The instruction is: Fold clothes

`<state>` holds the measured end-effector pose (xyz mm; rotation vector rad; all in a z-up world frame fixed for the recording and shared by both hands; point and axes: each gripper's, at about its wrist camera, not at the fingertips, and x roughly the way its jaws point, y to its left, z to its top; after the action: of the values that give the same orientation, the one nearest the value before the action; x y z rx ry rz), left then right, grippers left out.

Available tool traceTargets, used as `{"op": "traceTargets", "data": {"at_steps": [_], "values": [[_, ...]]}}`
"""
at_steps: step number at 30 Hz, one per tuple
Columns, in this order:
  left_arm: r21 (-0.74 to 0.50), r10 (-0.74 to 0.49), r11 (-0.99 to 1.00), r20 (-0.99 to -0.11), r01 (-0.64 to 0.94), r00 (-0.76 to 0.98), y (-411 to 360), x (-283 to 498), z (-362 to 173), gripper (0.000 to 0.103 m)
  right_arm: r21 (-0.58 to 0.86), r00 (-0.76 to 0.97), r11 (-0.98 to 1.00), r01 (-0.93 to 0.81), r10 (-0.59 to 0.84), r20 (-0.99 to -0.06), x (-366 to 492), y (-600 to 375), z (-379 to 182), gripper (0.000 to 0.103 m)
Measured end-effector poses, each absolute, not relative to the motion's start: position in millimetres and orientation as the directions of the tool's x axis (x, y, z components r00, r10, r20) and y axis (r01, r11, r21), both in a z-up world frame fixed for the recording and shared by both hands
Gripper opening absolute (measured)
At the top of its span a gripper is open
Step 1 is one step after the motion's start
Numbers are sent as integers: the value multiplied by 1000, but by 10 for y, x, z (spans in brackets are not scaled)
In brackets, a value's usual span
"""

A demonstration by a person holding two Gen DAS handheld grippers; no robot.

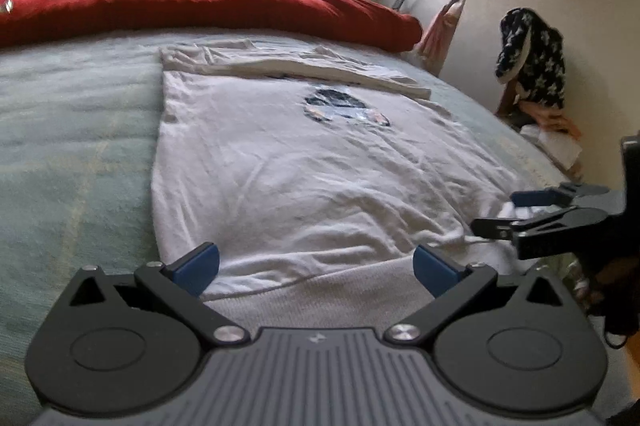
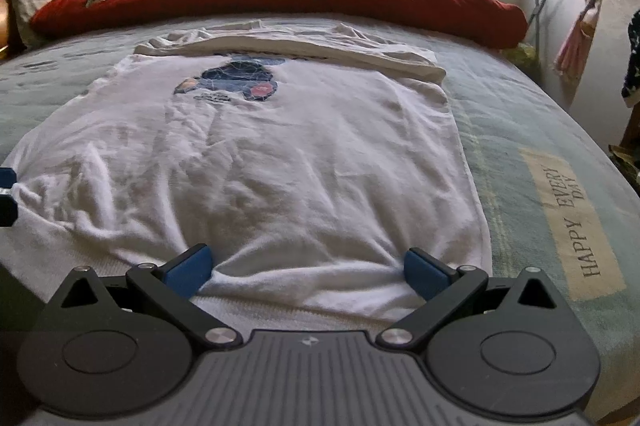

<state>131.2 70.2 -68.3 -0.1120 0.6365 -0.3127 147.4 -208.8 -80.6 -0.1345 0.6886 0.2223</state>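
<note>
- White T-shirt (image 1: pixel 288 161), left wrist view: lies flat, print side up, on the bed (image 1: pixel 72 153). Long axis runs from the hem near the camera toward the red duvet (image 1: pixel 208 9); far end folded over in a band across the shirt.
- Left hand-held gripper (image 1: pixel 316 268) has its jaws spread wide at the hem, nothing between them.
- Right hand-held gripper (image 1: pixel 508 214) enters from the right at the shirt's near right edge; from here cannot tell if it holds cloth.
- Right wrist view: T-shirt (image 2: pixel 280 161) same lie, hem near, folded top far, dark print (image 2: pixel 236 79) toward the far end.
- Right hand-held gripper (image 2: pixel 306 272) jaws wide apart, fingers (image 2: pixel 188 270) against bunched hem cloth.
- "HAPPY EVERY DAY" label (image 2: pixel 576 222) on the bedcover, right of the shirt.
</note>
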Motion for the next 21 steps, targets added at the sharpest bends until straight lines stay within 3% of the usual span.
{"op": "traceTargets", "data": {"at_steps": [6,11,15,21], "values": [[59,-233,952,-497,301,836,401,1219,-477,102,-172,804,910,-377,230,-548,1226,-2014,-661,103],[54,-204,953,-609,297,766,259,1410,-731,102,-264,799,859,-438,238,-552,1187,-1864,-782,103],[41,-223,950,-604,309,765,312,1288,-767,102,-239,804,870,-431,250,-540,1142,-1985,-727,103],[283,-246,834,-577,474,779,8,1055,-668,102,-304,823,841,-447,254,-508,1045,-2029,-611,103]]}}
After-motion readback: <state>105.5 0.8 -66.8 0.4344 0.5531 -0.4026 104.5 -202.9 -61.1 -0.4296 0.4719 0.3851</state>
